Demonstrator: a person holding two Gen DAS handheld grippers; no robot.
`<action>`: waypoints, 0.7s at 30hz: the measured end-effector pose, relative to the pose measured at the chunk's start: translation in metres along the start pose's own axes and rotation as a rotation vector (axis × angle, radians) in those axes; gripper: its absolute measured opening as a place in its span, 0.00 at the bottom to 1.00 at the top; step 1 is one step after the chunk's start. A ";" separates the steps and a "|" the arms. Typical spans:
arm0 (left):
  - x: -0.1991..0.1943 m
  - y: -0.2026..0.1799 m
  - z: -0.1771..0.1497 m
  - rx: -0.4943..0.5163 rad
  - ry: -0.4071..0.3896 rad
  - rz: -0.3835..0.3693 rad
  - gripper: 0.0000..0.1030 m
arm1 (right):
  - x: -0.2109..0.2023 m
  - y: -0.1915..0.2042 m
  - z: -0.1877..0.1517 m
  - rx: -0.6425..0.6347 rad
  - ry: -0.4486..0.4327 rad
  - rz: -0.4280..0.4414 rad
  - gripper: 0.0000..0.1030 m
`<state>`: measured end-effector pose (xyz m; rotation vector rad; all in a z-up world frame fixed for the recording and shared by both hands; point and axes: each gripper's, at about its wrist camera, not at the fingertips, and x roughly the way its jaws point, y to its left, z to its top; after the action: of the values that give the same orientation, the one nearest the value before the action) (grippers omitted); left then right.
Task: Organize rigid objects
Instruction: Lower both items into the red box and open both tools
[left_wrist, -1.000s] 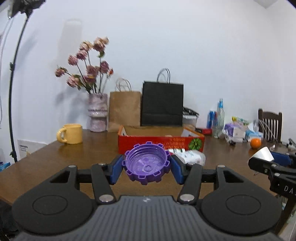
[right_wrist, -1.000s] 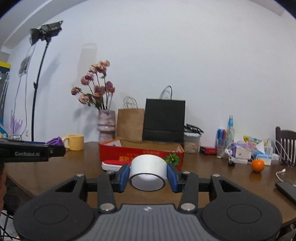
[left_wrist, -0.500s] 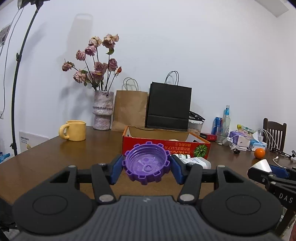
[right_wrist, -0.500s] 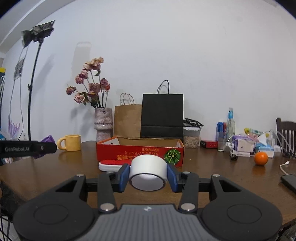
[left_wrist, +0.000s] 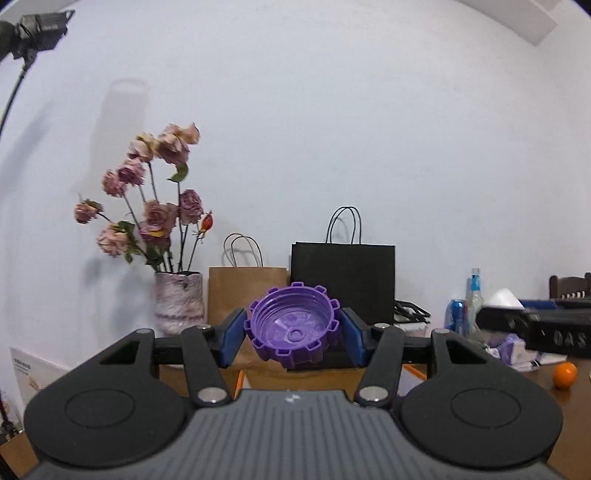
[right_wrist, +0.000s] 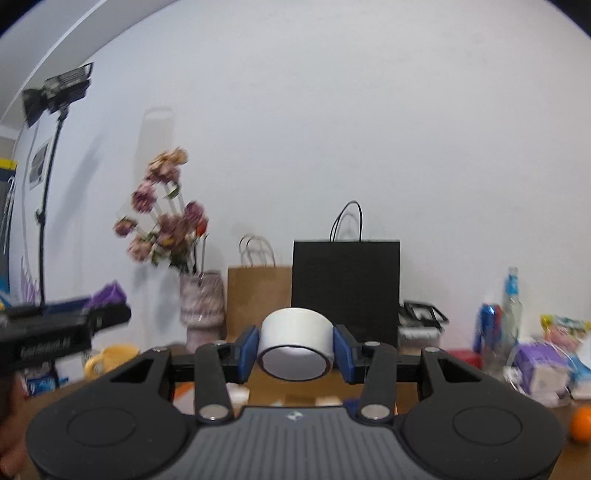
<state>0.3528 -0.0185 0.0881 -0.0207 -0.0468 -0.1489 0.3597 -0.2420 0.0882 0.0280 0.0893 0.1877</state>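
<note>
Level, left claw grips purple lid; right claw grips tape roll

red box: mostly hidden behind the left gripper's body in the left wrist view, just an orange edge peeking out, so no idea what's in it
table: only slivers show, like the brown bit at the right edge
right gripper seen from the left wrist: smeared black bar, lettering cut off by the frame edge
flowers: motion-blurred in the right wrist view
yellow mug: blurry, half covered by the gripper frame
clutter by the table's right edge: too smeared to identify
orange: clipped by the picture's edge
</note>
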 end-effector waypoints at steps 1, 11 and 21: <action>0.015 0.001 0.003 0.006 -0.006 -0.004 0.54 | 0.019 -0.004 0.007 0.009 0.006 0.000 0.42; 0.202 0.026 -0.012 -0.044 0.374 -0.066 0.54 | 0.211 -0.034 0.015 0.082 0.373 0.110 0.42; 0.327 0.020 -0.087 -0.039 0.746 -0.071 0.79 | 0.365 -0.068 -0.052 0.306 0.785 0.076 0.62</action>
<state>0.6825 -0.0490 0.0165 -0.0017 0.7009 -0.2213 0.7251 -0.2394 0.0022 0.2627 0.9009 0.2512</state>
